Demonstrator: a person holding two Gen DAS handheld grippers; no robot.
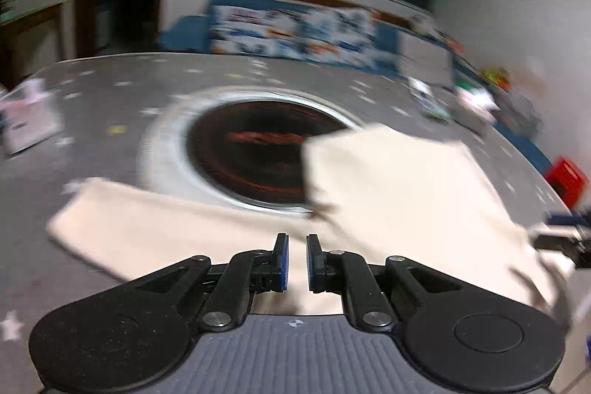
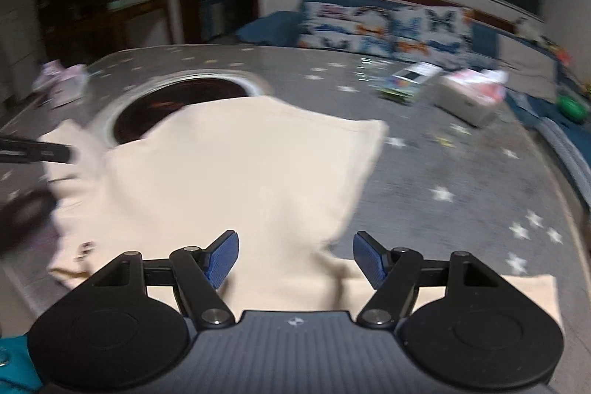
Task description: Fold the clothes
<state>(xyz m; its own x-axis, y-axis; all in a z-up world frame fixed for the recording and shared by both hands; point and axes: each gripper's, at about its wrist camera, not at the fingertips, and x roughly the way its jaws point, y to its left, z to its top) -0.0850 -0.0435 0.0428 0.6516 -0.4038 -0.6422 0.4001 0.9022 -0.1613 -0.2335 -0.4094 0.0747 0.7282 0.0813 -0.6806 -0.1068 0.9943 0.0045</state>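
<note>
Two boxes [image 2: 466,103], toy [image 2: 404,82] — beyond cream garment [image 2: 236,172]

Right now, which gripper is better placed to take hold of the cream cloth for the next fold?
Probably the right gripper: it is wide open, with the cream cloth lying directly between and ahead of its pads. The left gripper has only a narrow gap and holds nothing.

The left claw [image 1: 297,263], fingers narrowly parted with nothing visibly between them, hovers over a cream garment [image 1: 388,202] on the star-patterned bench [image 1: 110,98], beside a dark round recess [image 1: 255,150], possibly a burner.
</note>
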